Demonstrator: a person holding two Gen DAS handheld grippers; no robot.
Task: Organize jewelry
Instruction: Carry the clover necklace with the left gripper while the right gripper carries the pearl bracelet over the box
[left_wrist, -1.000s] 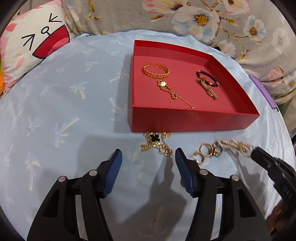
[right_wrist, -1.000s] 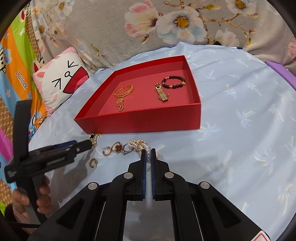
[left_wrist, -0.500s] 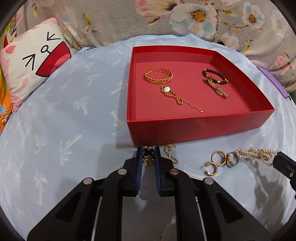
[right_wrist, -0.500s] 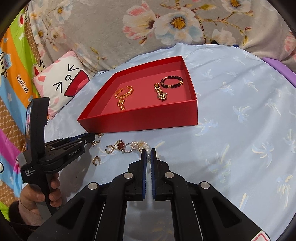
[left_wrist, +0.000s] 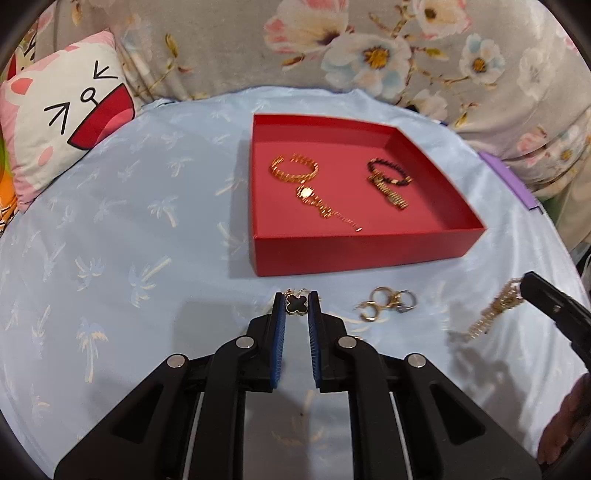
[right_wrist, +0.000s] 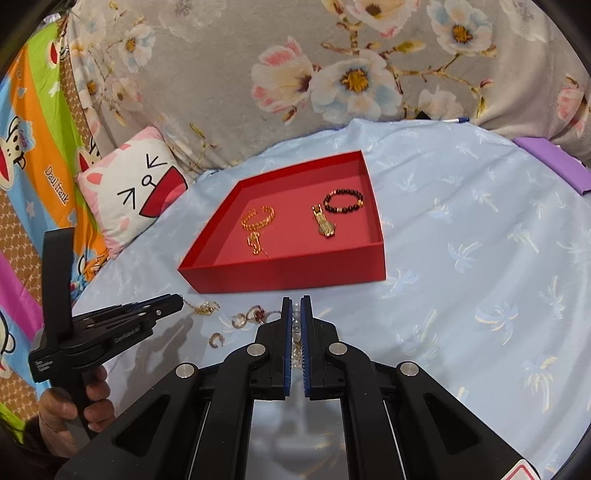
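Note:
My left gripper (left_wrist: 296, 303) is shut on a gold chain with a black clover charm (left_wrist: 296, 305), held just in front of the red tray (left_wrist: 354, 254). My right gripper (right_wrist: 296, 308) is shut on a pearl and gold bracelet (right_wrist: 296, 325), which hangs from its tip (left_wrist: 495, 312) above the cloth in the left wrist view. The tray (right_wrist: 295, 273) holds a gold bangle (left_wrist: 294, 172), a gold chain with a round charm (left_wrist: 321, 206), a dark bead bracelet (left_wrist: 388, 173) and a gold band (left_wrist: 391, 194). Gold earrings and rings (left_wrist: 384, 303) lie on the cloth between the grippers.
The table is covered by a light blue cloth (left_wrist: 129, 240). A cat-face cushion (left_wrist: 62, 122) lies at the back left. A floral fabric (right_wrist: 332, 74) hangs behind. A purple item (right_wrist: 554, 162) sits at the right edge.
My left gripper closed on the clover chain and has lifted it off the cloth. My right gripper, shut throughout, has lifted the pearl bracelet clear of the cloth.

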